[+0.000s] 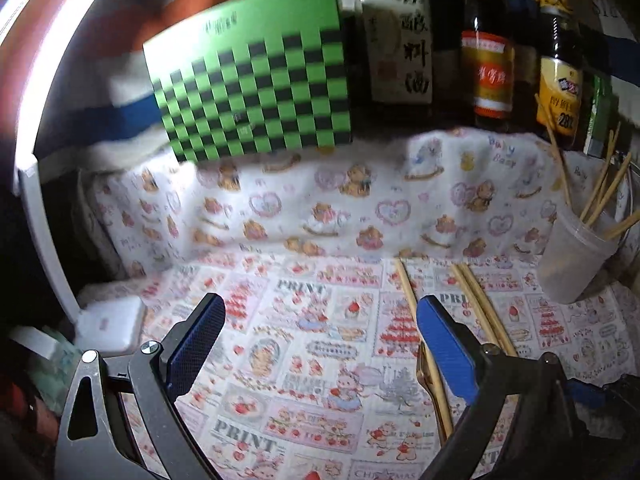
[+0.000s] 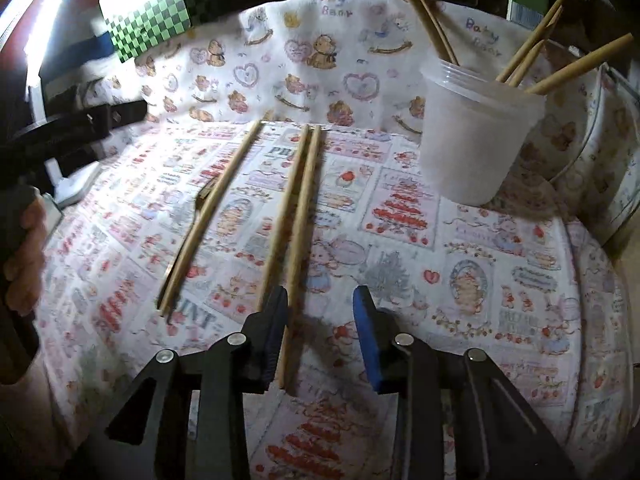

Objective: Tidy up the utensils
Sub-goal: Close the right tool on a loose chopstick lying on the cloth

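Three wooden chopsticks lie on the printed cloth. A pair lies side by side, and its near end sits between the jaws of my right gripper, which is open just above the cloth. A single chopstick lies to the left, next to a small fork. A translucent plastic cup at the right holds several chopsticks. My left gripper is open and empty over the cloth, left of the single chopstick, the fork and the pair. The cup stands at its far right.
Sauce bottles and a green checkered box stand behind the raised cloth at the back. A white block lies at the left edge. A metal rim rises at the right.
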### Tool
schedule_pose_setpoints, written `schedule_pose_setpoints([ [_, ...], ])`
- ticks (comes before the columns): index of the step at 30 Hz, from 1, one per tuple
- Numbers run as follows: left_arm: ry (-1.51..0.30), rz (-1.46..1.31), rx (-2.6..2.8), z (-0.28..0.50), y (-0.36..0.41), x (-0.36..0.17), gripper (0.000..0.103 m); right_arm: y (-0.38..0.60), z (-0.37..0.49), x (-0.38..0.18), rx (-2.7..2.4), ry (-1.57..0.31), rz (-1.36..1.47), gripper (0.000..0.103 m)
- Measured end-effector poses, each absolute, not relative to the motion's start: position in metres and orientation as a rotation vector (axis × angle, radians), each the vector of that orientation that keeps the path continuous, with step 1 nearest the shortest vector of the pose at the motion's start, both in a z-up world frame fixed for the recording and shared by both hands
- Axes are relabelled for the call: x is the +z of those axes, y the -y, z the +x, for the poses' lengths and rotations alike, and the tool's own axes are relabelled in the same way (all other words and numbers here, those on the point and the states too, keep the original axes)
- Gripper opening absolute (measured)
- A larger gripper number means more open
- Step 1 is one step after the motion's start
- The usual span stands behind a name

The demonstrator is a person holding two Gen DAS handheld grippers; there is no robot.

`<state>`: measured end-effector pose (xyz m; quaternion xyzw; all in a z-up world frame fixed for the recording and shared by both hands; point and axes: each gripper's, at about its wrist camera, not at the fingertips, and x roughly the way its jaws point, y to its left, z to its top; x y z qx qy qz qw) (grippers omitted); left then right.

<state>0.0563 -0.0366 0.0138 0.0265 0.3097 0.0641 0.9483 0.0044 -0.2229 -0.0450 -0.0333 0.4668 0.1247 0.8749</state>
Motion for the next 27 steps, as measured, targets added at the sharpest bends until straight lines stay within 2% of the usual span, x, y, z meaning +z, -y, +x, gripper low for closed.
schedule_pose_setpoints([
  [12, -0.628, 0.035, 0.151, 0.0600, 0.0297, 0.0130, 0.096, 0.2144, 0.0011, -0.0451, 0.275, -0.975, -0.111, 0.024],
  [22, -0.631, 0.049, 0.151, 0.0619, 0.0343, 0.0107, 0.096, 0.2135, 0.0024, -0.0489, 0.282, -0.991, -0.102, 0.023],
  [27, -0.545, 0.021, 0.165, 0.0549, 0.0285, 0.0191, 0.096, 0.2139, 0.0026, -0.0481, 0.277, -0.991, -0.104, 0.023],
])
